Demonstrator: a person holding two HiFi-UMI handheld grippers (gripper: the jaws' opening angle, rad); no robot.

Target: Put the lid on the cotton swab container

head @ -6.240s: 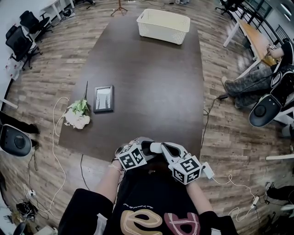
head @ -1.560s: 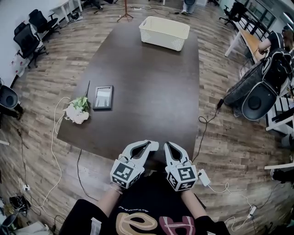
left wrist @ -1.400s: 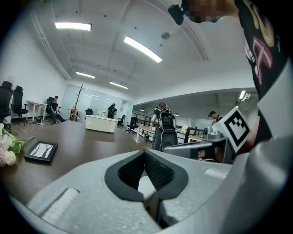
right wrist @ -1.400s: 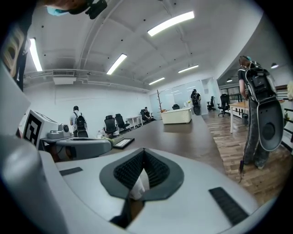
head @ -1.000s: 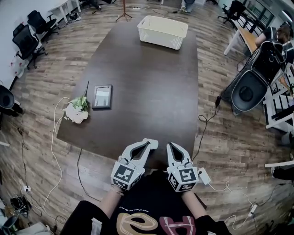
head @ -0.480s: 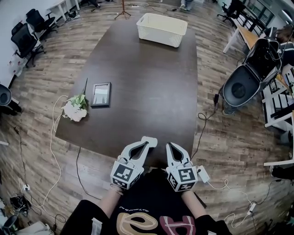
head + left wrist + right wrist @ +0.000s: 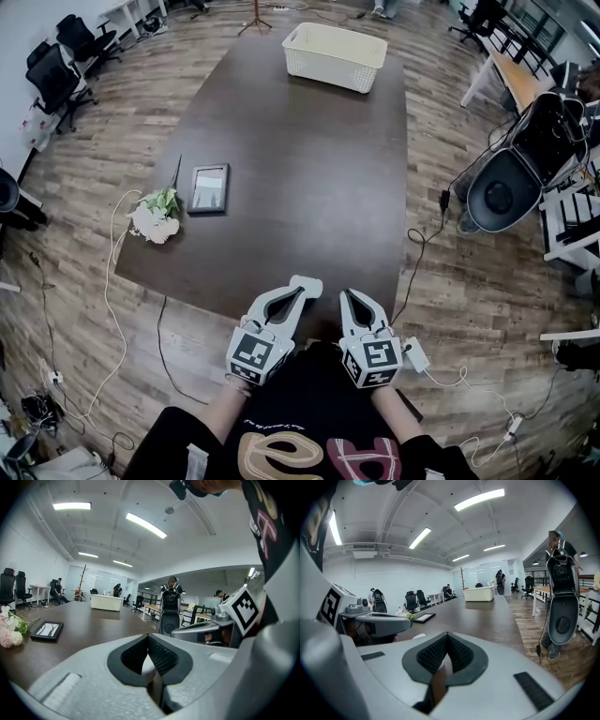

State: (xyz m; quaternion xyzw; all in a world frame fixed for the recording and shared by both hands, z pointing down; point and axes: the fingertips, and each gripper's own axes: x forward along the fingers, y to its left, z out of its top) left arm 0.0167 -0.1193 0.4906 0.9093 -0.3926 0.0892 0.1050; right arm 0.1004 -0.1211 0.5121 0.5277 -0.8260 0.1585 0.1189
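**Head view.** I hold both grippers side by side over the near edge of the dark table (image 7: 300, 159), tips pointing away from me. My left gripper (image 7: 296, 294) has its jaws pressed together. In the left gripper view its ribbed pads (image 7: 161, 654) meet at their forward ends with nothing pinched between them. My right gripper (image 7: 350, 297) lies just to the right of the left one, apart from it, and its jaws are likewise closed. In the right gripper view its pads (image 7: 457, 651) touch at the front, and only brown table surface shows through the gap behind the contact line. Each gripper carries a marker cube (image 7: 255, 354) at the end nearest my body.

**Task object.** A small white round object (image 7: 307, 282) sits at the tip of the left gripper, slightly forward and right of it, and left of the right gripper's tip. A pale patch of it shows through the opening below the left pads. I cannot tell whether it is the lid or the cotton swab container, nor whether the tip touches it.

**Surroundings.** Well ahead of both grippers, at the far end of the table, stands a white basket (image 7: 335, 54). Ahead and to the left of the left gripper lies a picture frame (image 7: 209, 187), with a bunch of flowers (image 7: 155, 217) just beside it at the table's edge. Off the table, to the right of the right gripper, stands a black office chair (image 7: 511, 187).
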